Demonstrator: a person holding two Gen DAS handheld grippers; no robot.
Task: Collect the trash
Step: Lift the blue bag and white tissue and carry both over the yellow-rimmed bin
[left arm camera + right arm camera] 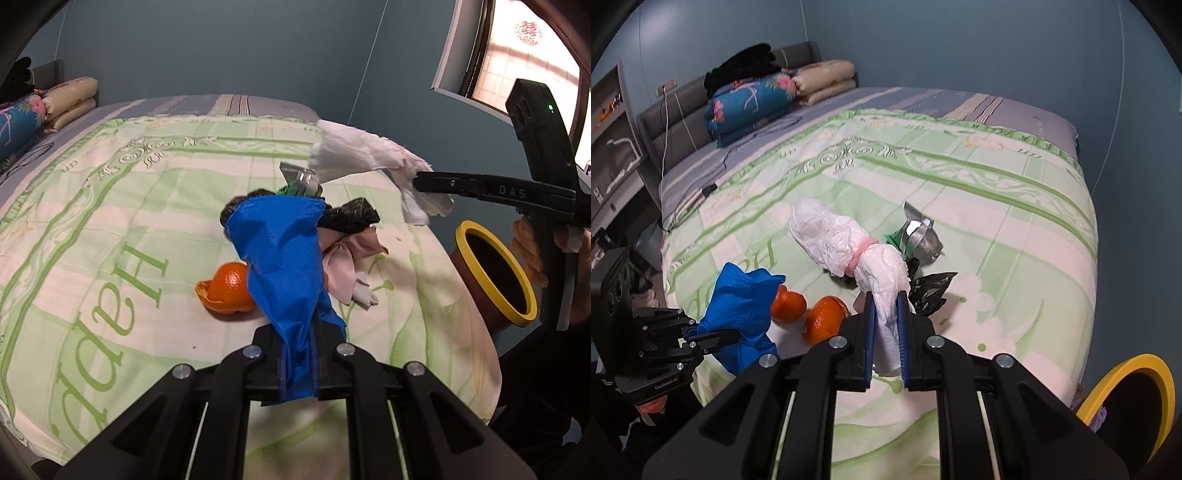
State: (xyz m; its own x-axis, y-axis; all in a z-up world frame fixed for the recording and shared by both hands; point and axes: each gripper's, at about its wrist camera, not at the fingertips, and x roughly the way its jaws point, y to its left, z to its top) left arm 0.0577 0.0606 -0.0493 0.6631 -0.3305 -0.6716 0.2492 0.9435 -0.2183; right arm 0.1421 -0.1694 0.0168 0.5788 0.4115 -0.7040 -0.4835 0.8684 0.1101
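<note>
- Left wrist view: the left gripper (295, 332) had its fingers pinched on a crumpled blue plastic bag (280, 258), which stood up above the green-and-cream bedspread (110, 221).
- Behind the bag lay an orange peel (227, 290), a black plastic scrap (351, 218), a silver foil wrapper (301, 181) and a pinkish tissue (351, 266).
- At the right, the right gripper (419, 181) clamped a white wad of tissue (362, 153), near a yellow-rimmed bin (495, 269) just beside the bed.
- Right wrist view: the right gripper (886, 328) had its blue pads (903, 332) pressed on the wad (846, 240), which a pink band (862, 254) tied at the middle.
- The left gripper (733, 334), at the left, gripped the blue bag (742, 310); two pieces of orange peel (825, 321) lay on the bedspread (997, 229), and the bin's rim (1137, 365) showed at the lower right.
</note>
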